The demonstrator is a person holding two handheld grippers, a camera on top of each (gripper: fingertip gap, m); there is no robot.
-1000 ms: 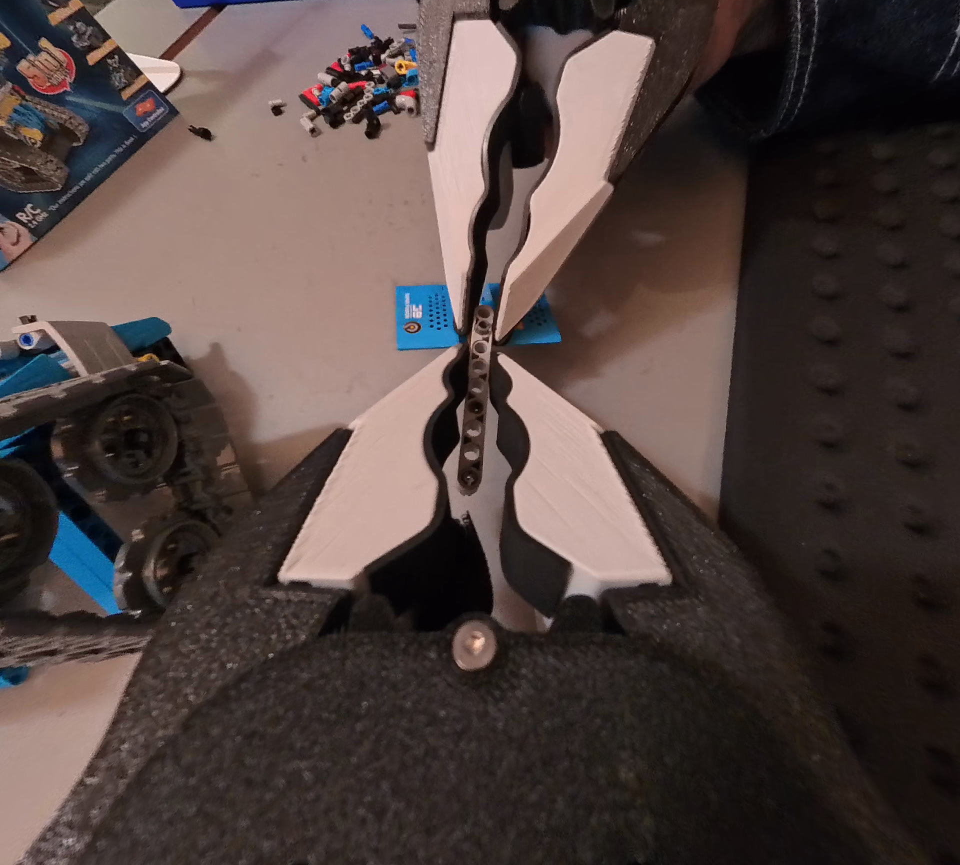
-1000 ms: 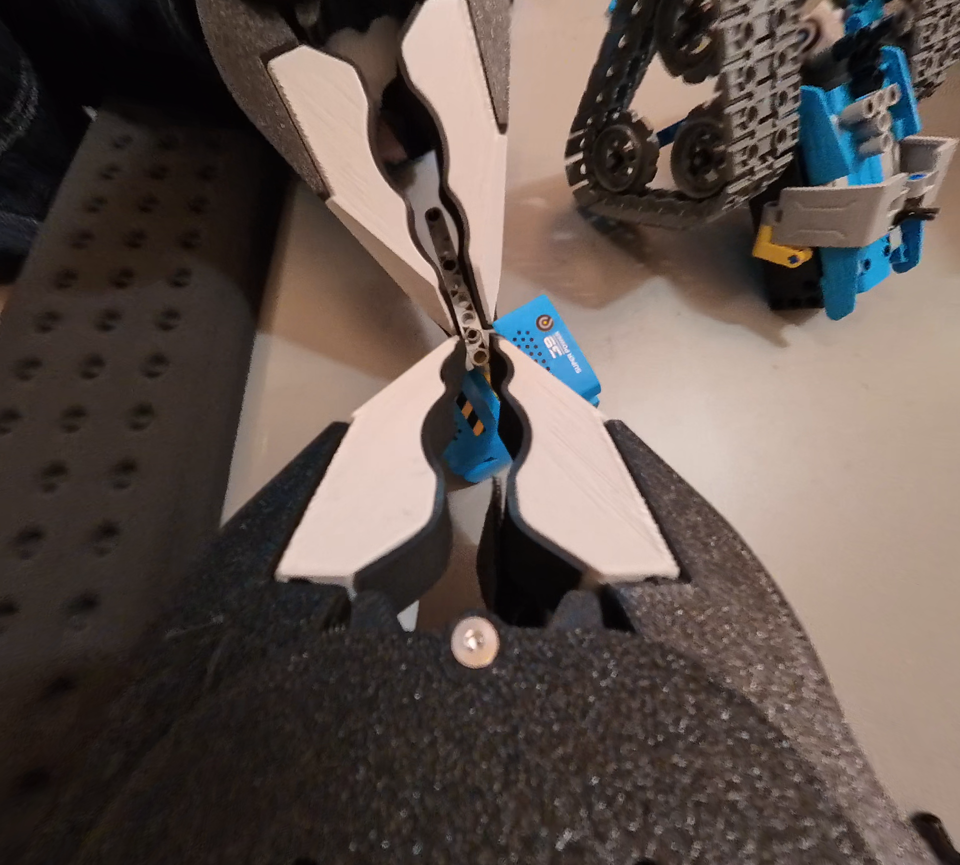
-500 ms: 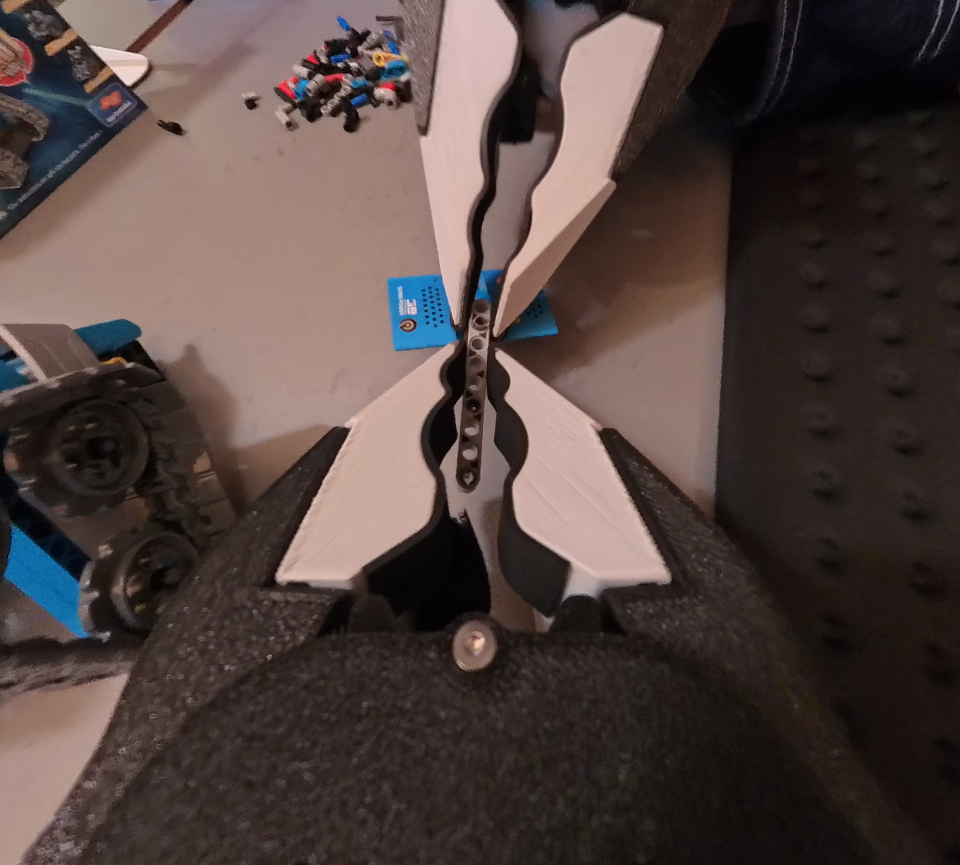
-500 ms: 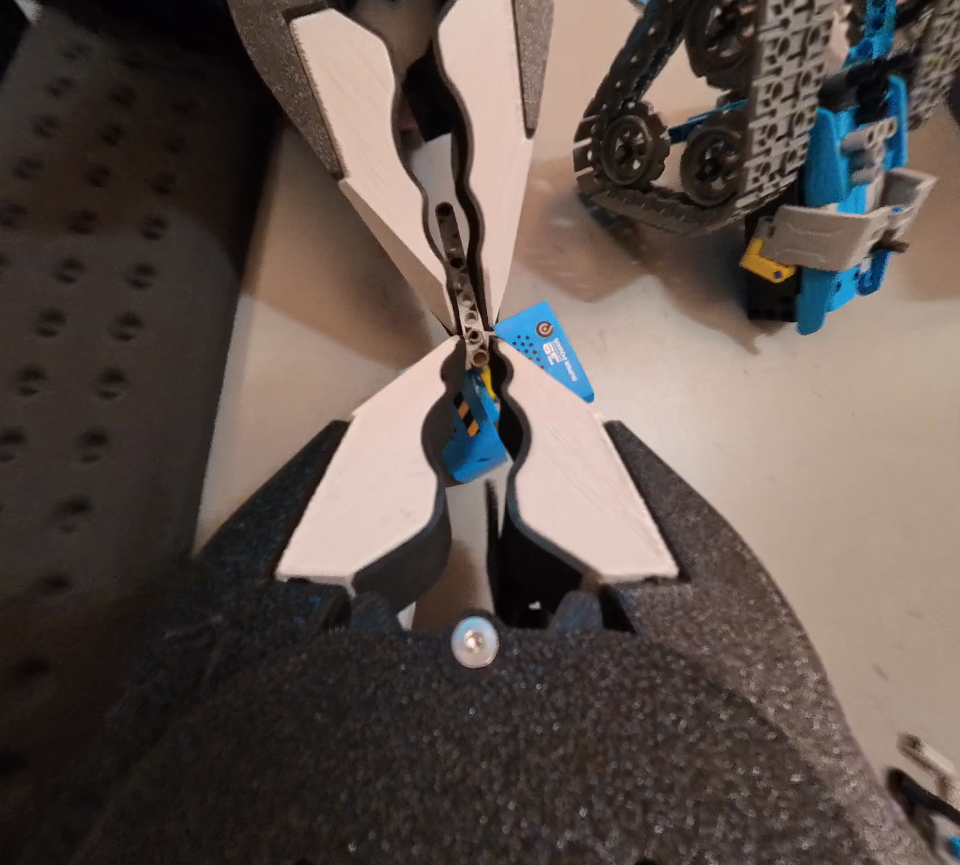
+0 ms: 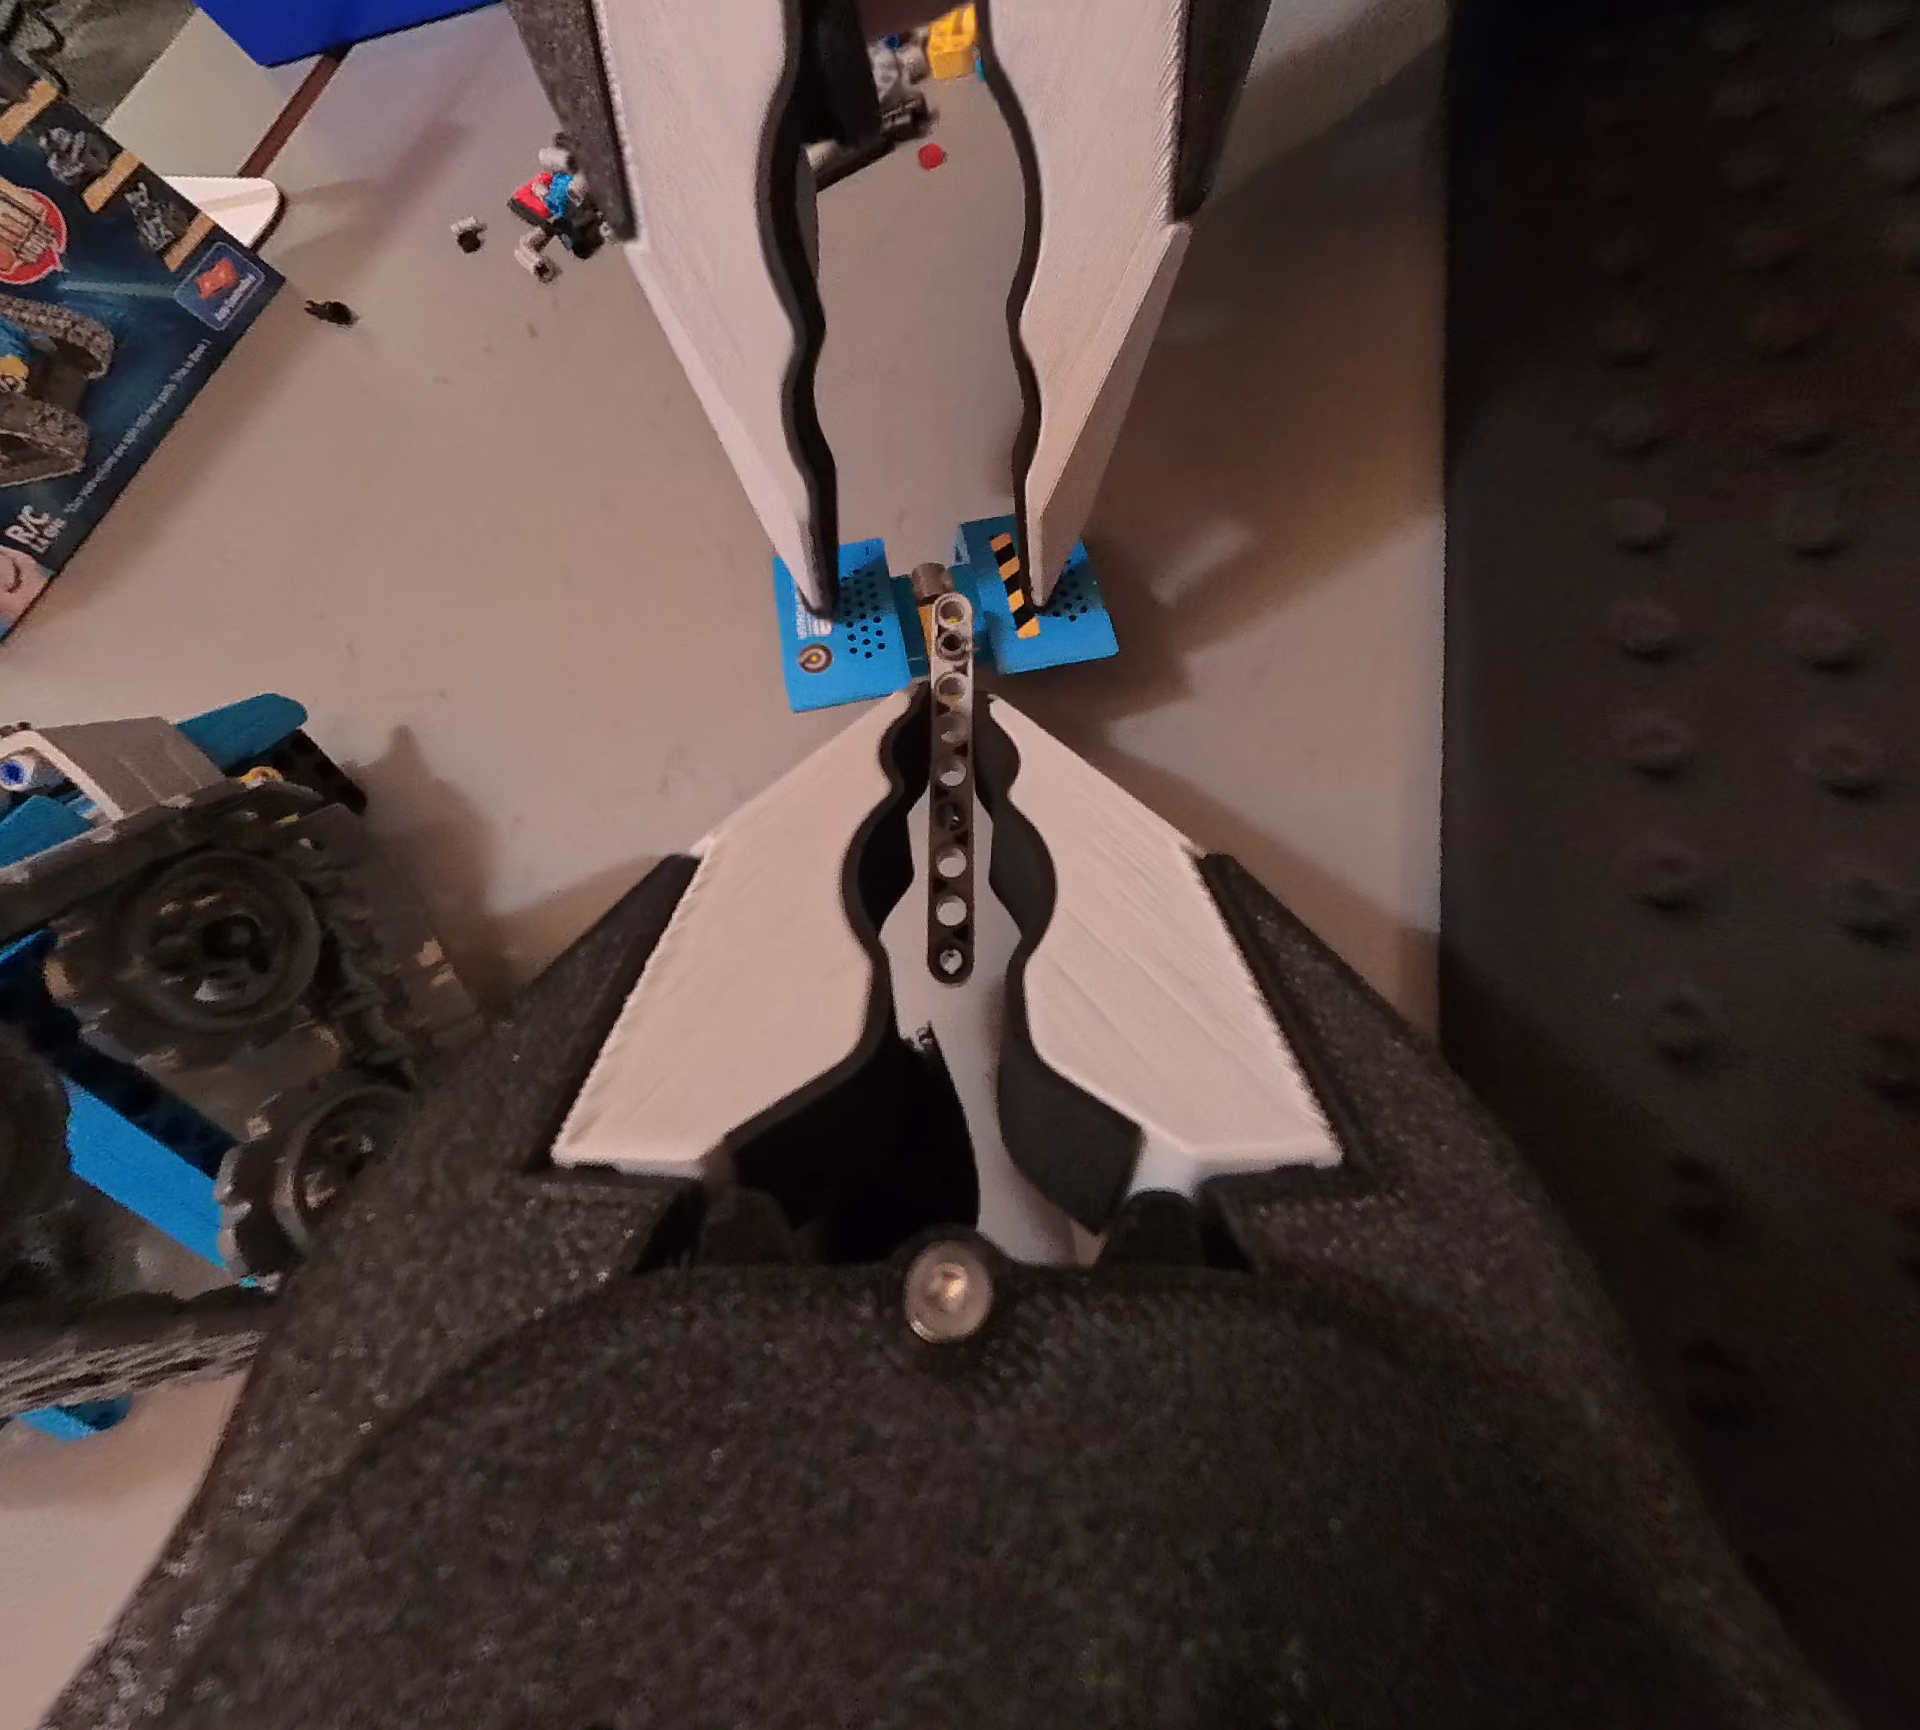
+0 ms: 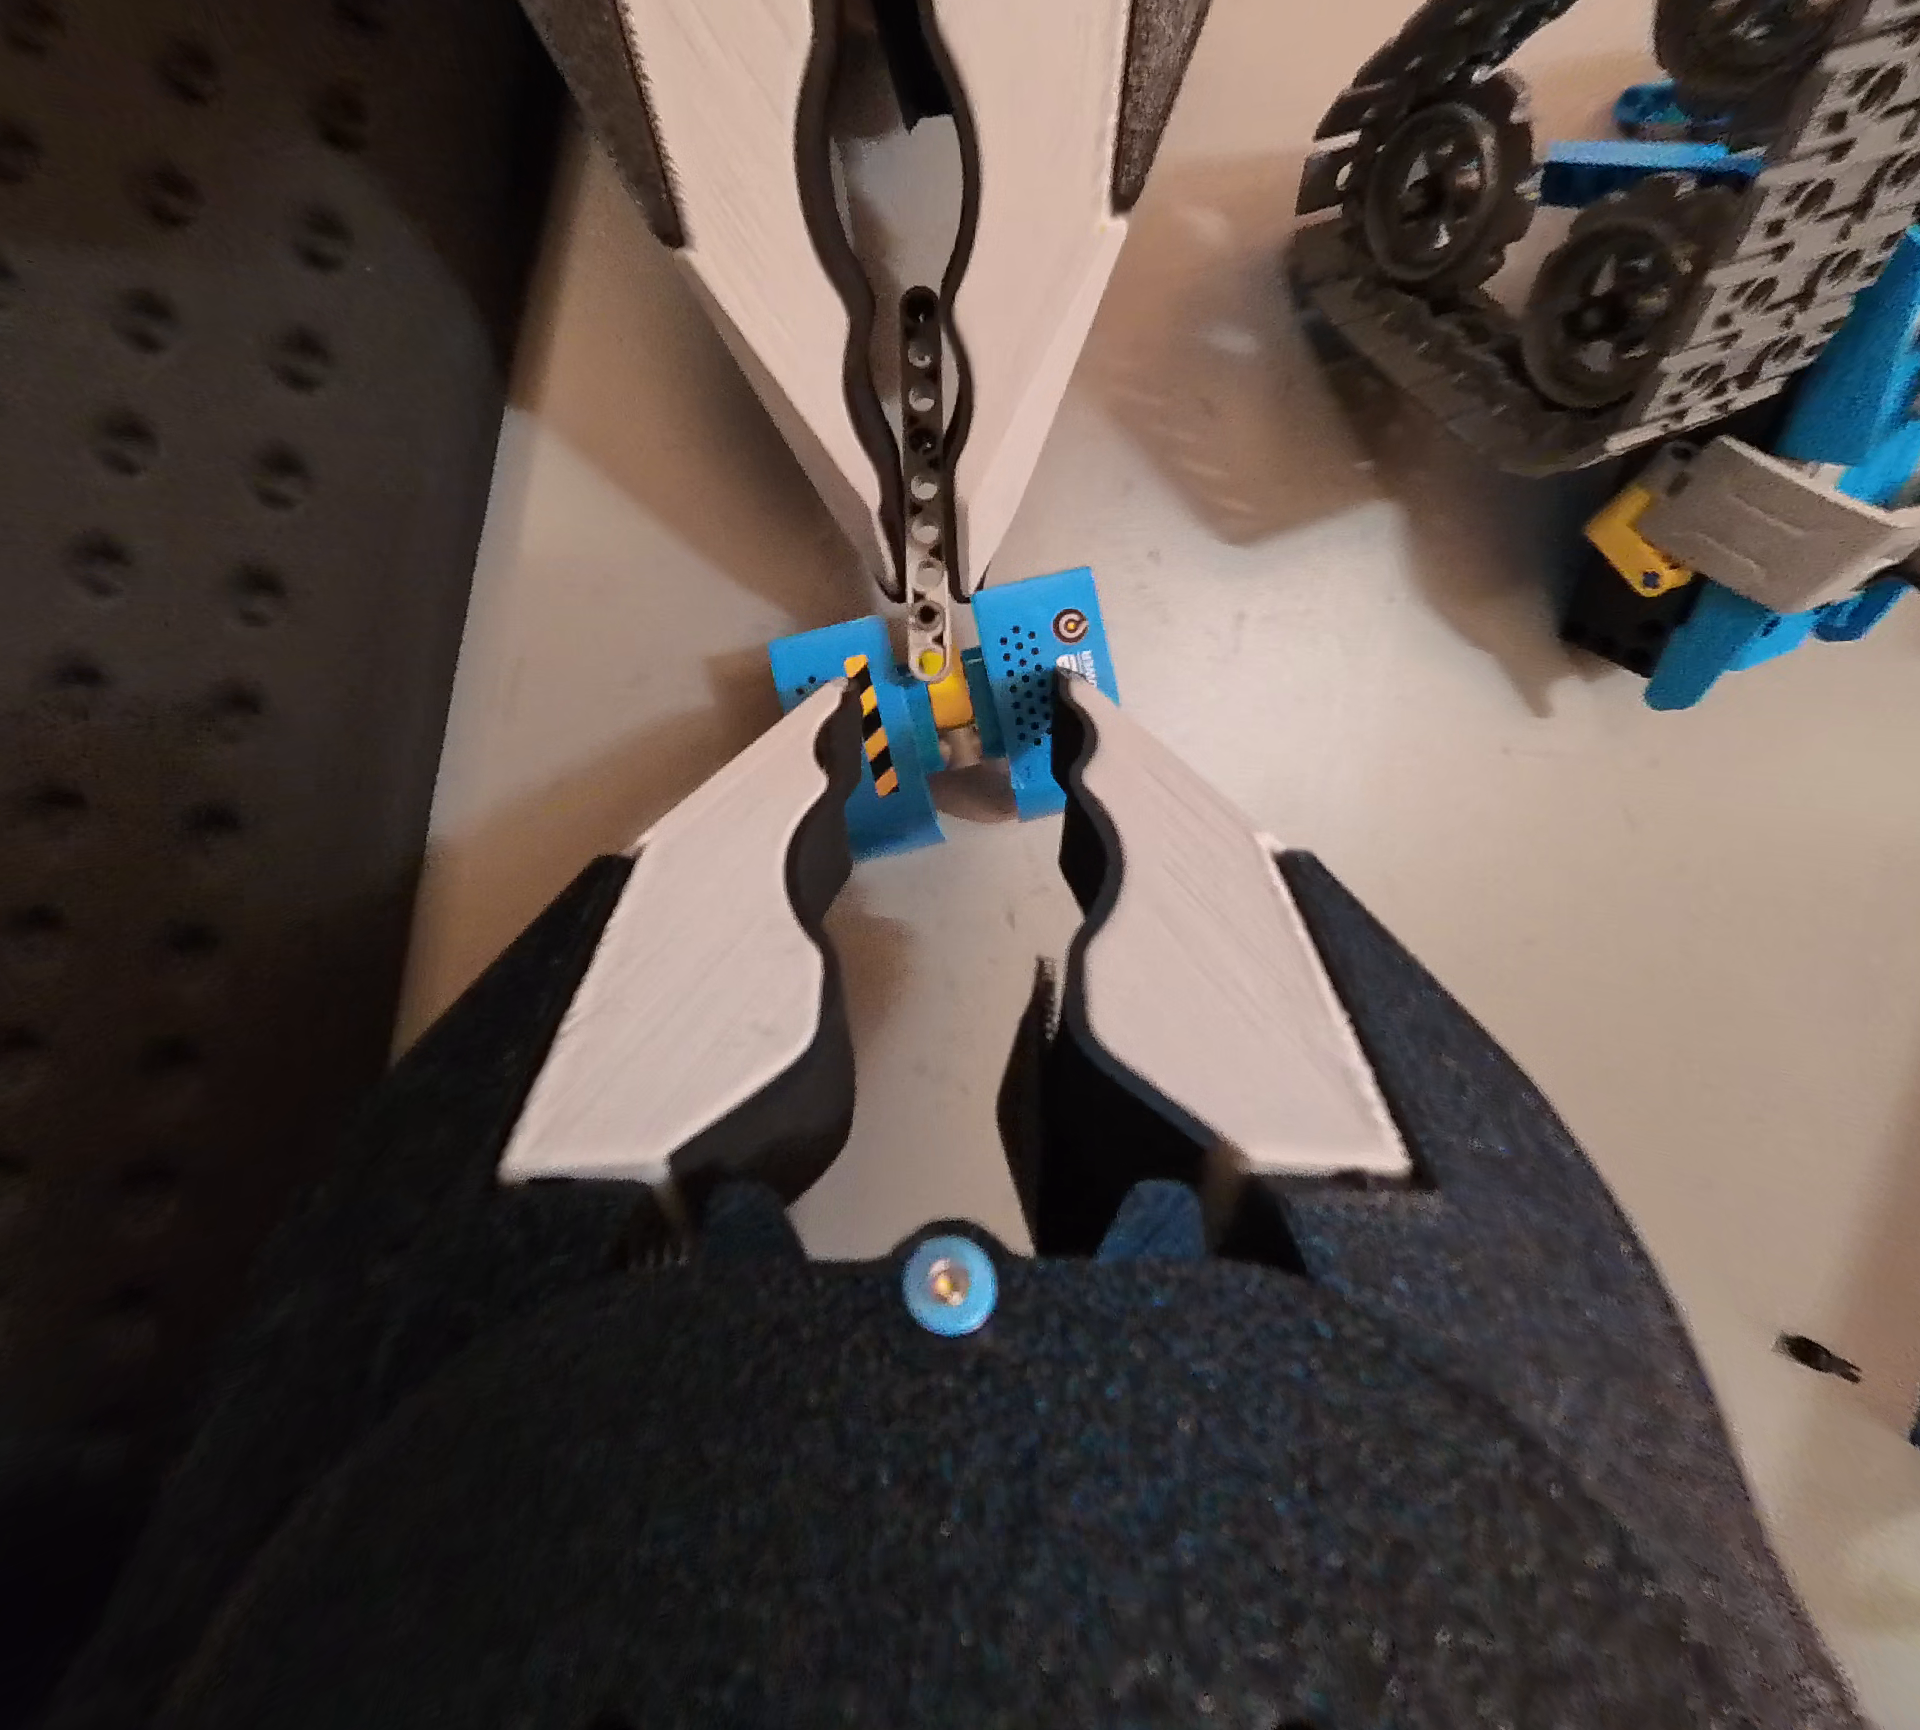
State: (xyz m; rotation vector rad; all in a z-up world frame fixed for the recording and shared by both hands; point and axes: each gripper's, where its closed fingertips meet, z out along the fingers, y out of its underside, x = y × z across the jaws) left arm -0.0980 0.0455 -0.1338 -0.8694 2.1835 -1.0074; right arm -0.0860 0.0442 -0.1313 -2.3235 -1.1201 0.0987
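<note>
Resting on pale bench (image 5: 520, 537): blue block (image 5: 852, 631); left claw (image 5: 951, 704) clamping perforated beam (image 5: 951, 807); right claw (image 6: 951, 693) spread apart, bases cropped.

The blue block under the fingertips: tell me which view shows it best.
Right wrist view: the blue block shows both halves, a striped sticker and a yellow part in its gap. In the left wrist view, the right gripper's open fingertips and the grey holed beam cover parts of it.
</note>
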